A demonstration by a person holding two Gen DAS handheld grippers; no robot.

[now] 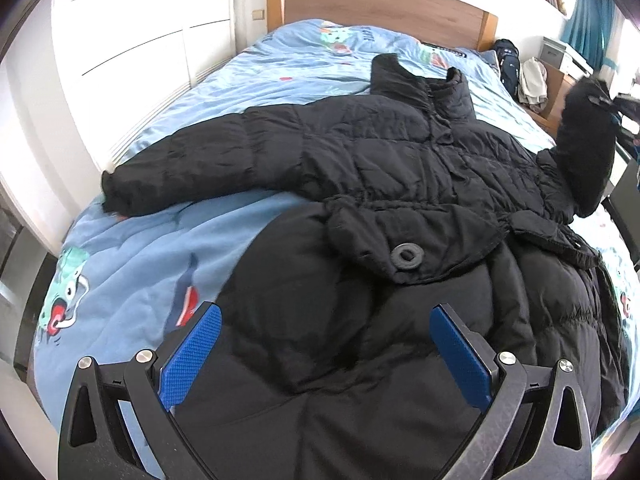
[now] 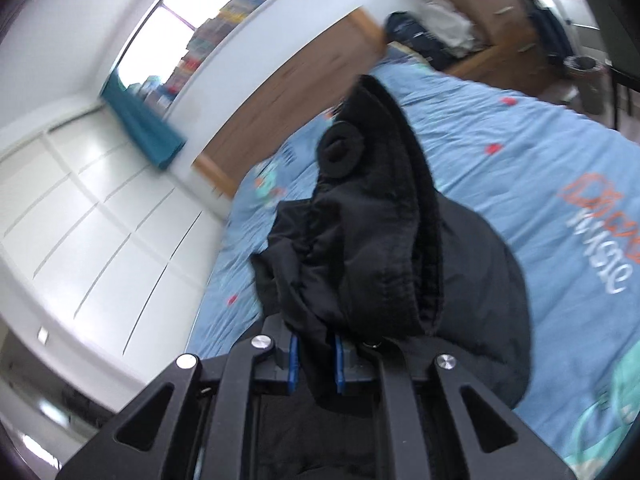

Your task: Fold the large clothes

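From the left wrist camera, a black padded coat [image 1: 400,168] lies spread face up across a bed [image 1: 132,256] covered by a light blue quilt with cartoon prints. The coat's collar [image 1: 416,76] points toward the wooden headboard [image 1: 380,4]. One sleeve [image 1: 192,168] stretches flat to the left, its cuff close to the bed's edge beside a white wardrobe [image 1: 132,28]. The other sleeve [image 1: 584,148] rises off the bed at the right, its cuff held up by the right gripper [image 1: 612,104], which is blurred at the picture's edge. A pocket flap with a round grey ring [image 1: 407,257] sits at the coat's waist. The left gripper [image 1: 326,356] hovers over the coat's lower part, its blue-padded fingers [image 1: 192,360] spread wide with nothing between them.

From the right wrist camera, tilted and blurred, the right gripper [image 2: 316,364] is clamped tight on the black cuff [image 2: 360,240] of the raised sleeve. The fabric is pinched between the two blue pads [image 2: 294,364], which stand close together, and the cuff's opening bulges up in front of the lens. Below and behind it lies the blue quilt [image 2: 520,184] with orange and white lettering. The headboard [image 2: 300,76], the white wardrobe [image 2: 80,220] and a shelf of books [image 2: 240,8] fill the background.
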